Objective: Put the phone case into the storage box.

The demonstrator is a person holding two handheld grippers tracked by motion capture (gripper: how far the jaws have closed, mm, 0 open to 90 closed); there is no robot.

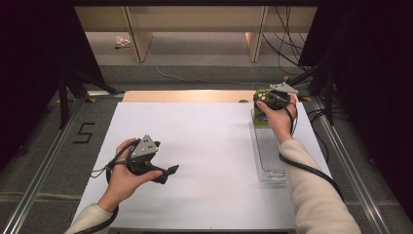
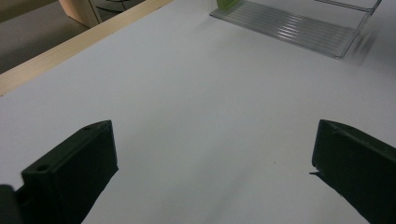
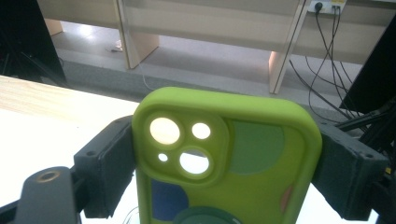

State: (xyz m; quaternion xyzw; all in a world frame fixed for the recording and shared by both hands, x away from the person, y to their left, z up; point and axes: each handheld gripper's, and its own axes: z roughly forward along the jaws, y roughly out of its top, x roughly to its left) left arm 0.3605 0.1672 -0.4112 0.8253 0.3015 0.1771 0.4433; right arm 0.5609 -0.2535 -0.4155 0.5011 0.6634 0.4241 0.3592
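A lime-green phone case (image 3: 224,158) with camera cut-outs stands upright between the two black jaws of my right gripper (image 3: 224,172), which is shut on its sides. In the high view the right gripper (image 1: 272,100) holds the phone case (image 1: 262,120) over the far end of a clear ribbed plastic rack (image 1: 269,151) at the table's right. My left gripper (image 1: 163,173) rests low over the white sheet at the left, jaws wide apart with nothing between them. In the left gripper view the rack (image 2: 299,28) lies ahead, with a green corner of the case (image 2: 226,3) at its end.
A white sheet (image 1: 195,146) covers the table, with a wooden strip (image 1: 185,96) along the far edge. Beyond it stand wooden shelf legs (image 1: 139,46) and loose cables (image 1: 287,44) on the floor. Metal rails (image 1: 39,170) run along both table sides.
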